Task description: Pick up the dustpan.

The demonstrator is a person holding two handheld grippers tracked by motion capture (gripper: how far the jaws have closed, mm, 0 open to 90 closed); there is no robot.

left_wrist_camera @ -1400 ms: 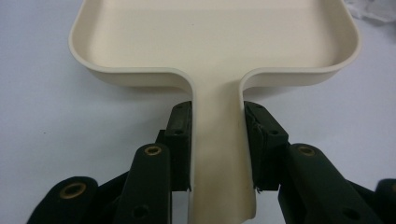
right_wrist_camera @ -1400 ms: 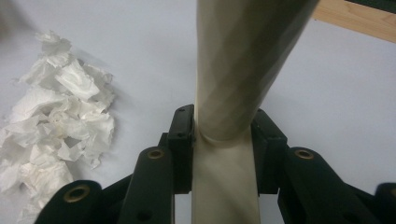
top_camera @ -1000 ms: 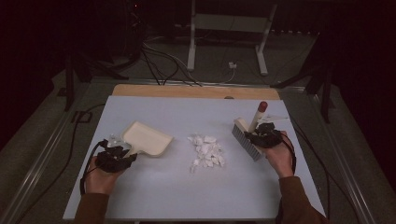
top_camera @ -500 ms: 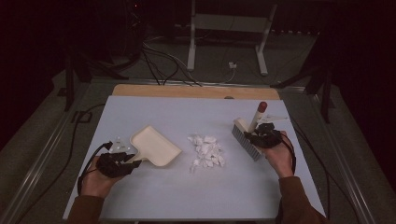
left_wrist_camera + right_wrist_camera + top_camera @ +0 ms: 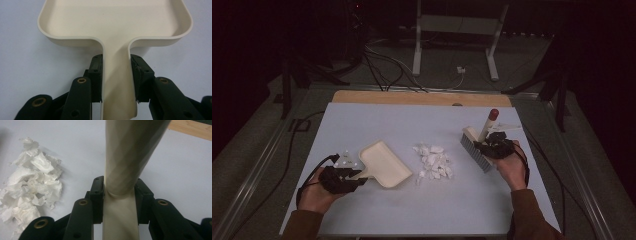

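Nearest, the left gripper (image 5: 343, 178) is clamping the handle of the cream dustpan (image 5: 384, 163), its pads (image 5: 96, 75) pressing both sides of the handle (image 5: 117, 82); the pan is lying flat on the pale table (image 5: 412, 210), mouth facing a pile of crumpled white paper scraps (image 5: 433, 161) just beside it. Farther right, the right gripper (image 5: 496, 146) is gripping the cream brush (image 5: 476, 145) by its handle (image 5: 125, 170), bristles resting on the table, red-tipped end pointing up and away.
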